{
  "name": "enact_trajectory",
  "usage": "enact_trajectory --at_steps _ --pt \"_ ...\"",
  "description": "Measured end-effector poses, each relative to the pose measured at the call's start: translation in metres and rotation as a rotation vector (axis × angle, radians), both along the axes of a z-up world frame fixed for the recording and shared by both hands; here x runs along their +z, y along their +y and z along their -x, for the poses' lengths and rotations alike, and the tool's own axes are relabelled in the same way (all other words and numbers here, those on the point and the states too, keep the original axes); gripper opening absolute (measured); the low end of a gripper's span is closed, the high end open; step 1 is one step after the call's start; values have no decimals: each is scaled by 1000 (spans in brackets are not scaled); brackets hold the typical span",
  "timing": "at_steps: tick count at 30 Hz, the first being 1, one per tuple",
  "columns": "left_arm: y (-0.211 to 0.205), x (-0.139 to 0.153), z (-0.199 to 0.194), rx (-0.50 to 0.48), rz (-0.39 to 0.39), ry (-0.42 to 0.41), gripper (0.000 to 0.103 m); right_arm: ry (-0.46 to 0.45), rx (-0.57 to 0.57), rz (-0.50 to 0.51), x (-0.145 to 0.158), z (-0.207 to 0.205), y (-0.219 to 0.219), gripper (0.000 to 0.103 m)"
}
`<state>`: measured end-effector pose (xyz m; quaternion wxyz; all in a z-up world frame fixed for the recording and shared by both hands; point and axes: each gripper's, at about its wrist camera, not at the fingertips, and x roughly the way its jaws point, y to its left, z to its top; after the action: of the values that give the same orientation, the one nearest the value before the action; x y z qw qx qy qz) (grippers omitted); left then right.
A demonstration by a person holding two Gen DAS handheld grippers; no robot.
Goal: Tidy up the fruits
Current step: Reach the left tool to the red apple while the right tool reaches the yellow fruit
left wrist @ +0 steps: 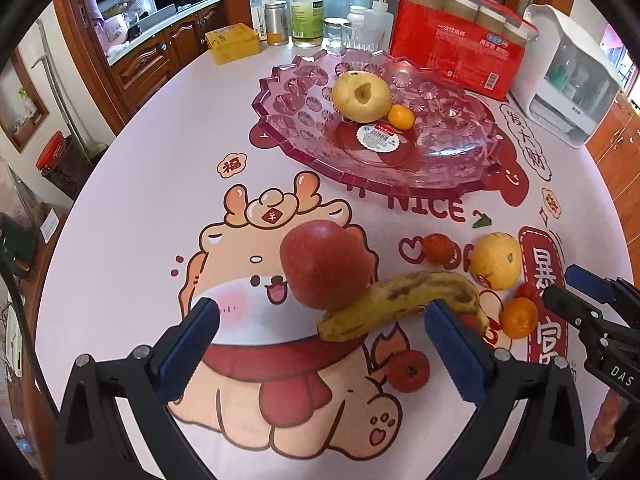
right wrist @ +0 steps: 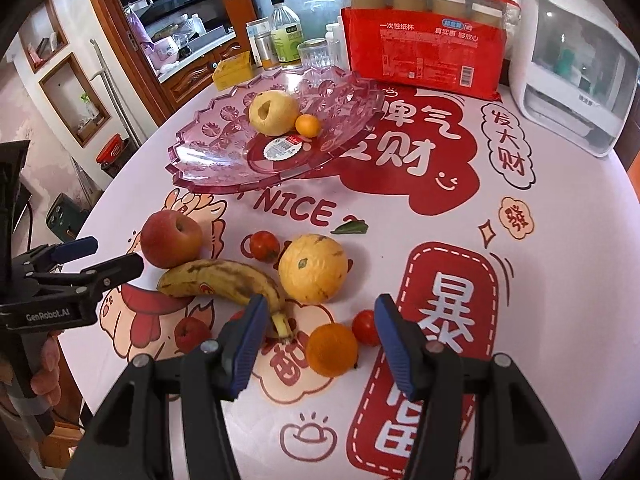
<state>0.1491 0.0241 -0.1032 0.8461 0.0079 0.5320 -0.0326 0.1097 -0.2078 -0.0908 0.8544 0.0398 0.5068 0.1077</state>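
Note:
A pink glass fruit dish [left wrist: 288,128] [right wrist: 200,160] holds a yellow pear [left wrist: 362,96] [right wrist: 273,112] and a small orange [left wrist: 401,117] [right wrist: 307,125]. On the tablecloth lie a red apple [left wrist: 326,264] [right wrist: 171,238], a spotted banana [left wrist: 404,300] [right wrist: 224,280], a yellow citrus [left wrist: 496,260] [right wrist: 312,268], a mandarin [left wrist: 519,318] [right wrist: 333,350] and several small red fruits [left wrist: 408,370] [right wrist: 264,245]. My left gripper [left wrist: 320,320] is open, just short of the apple and banana. My right gripper [right wrist: 320,324] is open, with the mandarin between its fingers.
A red pack of paper cups [left wrist: 460,52] [right wrist: 424,52], bottles and jars [left wrist: 306,8] [right wrist: 285,32], a yellow box [left wrist: 232,42] and a white appliance [left wrist: 568,80] [right wrist: 572,60] stand at the table's far edge. A green leaf [right wrist: 352,227] lies near the dish.

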Motion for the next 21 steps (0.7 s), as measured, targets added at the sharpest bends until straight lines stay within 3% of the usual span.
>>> enact_trajectory --at_steps 17,21 --pt "7 -40 -41 53 19 80 103 57 -11 -4 -34 -40 10 56" --pt "8 -47 -49 65 33 94 99 58 4 -13 -37 -43 15 56"
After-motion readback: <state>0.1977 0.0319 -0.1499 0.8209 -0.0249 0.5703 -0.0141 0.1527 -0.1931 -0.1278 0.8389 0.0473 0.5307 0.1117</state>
